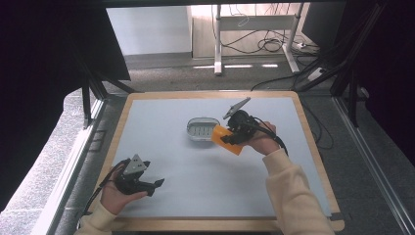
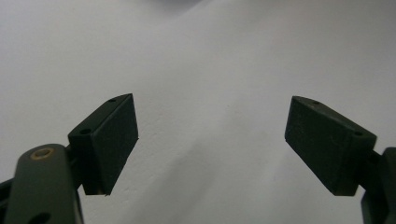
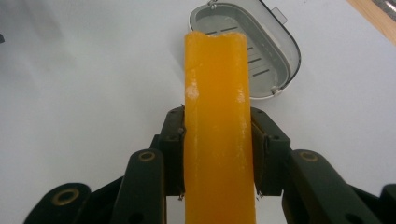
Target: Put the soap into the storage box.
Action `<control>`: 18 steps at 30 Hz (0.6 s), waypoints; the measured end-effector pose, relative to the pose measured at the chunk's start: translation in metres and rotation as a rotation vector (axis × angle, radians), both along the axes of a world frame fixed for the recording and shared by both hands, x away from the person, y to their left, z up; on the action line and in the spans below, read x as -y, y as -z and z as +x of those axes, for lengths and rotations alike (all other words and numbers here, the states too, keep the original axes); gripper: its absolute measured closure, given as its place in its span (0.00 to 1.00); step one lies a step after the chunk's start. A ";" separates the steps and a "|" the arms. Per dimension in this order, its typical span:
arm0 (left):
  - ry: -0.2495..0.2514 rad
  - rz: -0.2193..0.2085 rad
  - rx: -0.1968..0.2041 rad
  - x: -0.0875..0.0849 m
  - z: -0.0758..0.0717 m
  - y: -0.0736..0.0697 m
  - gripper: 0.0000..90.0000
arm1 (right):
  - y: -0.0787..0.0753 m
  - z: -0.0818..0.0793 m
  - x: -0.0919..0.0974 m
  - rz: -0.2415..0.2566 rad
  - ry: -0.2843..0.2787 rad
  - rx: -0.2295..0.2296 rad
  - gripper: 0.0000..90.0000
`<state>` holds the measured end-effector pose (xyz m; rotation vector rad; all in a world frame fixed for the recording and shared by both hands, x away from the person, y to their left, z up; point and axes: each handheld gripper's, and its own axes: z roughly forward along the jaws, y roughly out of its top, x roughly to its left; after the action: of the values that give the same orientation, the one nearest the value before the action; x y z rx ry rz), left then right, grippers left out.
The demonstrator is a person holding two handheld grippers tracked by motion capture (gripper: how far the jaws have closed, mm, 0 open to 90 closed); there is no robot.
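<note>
Soap, an orange bar [image 3: 219, 135], sits clamped between the two jaws of the right gripper [image 1: 229, 136], which presses on both of its long sides.

Going from left to right across the table [image 1: 195, 196]: the left gripper [image 1: 155, 185] lies low near the front left corner, held in the person's left hand [image 1: 115, 196], and its jaws stand wide apart with nothing between them (the left gripper view has bare grey surface in the gap). Near the middle of the table rests a small oval soap dish [image 1: 201, 129], pale grey with slots in its floor. Just to the right of it, the orange bar hangs tilted in the right gripper, its far end over the dish's near rim; whether it touches the rim I cannot tell. The right hand [image 1: 262, 142] and a cream sleeve [image 1: 293, 196] reach in from the lower right.
</note>
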<state>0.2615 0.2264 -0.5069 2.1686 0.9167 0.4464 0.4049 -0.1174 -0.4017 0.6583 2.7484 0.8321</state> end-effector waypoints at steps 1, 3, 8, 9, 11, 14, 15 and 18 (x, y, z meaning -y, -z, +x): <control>0.001 0.000 0.000 0.000 0.000 0.000 0.19 | 0.000 0.001 -0.001 0.002 -0.002 0.003 0.69; 0.002 0.002 -0.001 0.000 0.000 0.000 0.19 | -0.001 0.002 -0.002 0.004 -0.001 -0.002 0.69; 0.004 0.001 -0.003 0.000 0.000 0.000 0.19 | -0.002 0.004 -0.005 -0.002 -0.009 0.001 0.69; 0.004 0.001 -0.003 0.000 0.000 0.000 0.19 | -0.003 0.005 -0.006 -0.002 -0.010 0.002 0.69; 0.004 0.001 -0.003 0.000 0.000 0.000 0.19 | -0.004 0.006 -0.007 -0.002 -0.012 0.003 0.69; 0.004 0.001 -0.002 0.000 0.000 0.000 0.19 | -0.005 0.009 -0.009 -0.004 -0.017 0.006 0.69; 0.004 0.001 -0.002 0.000 0.000 0.000 0.19 | -0.006 0.009 -0.010 -0.005 -0.017 0.005 0.68; 0.004 0.002 -0.004 0.000 0.000 0.000 0.19 | -0.007 0.012 -0.012 -0.006 -0.019 0.005 0.69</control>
<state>0.2617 0.2260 -0.5074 2.1733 0.9140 0.4412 0.4171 -0.1050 -0.3951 0.6290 2.7560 0.8283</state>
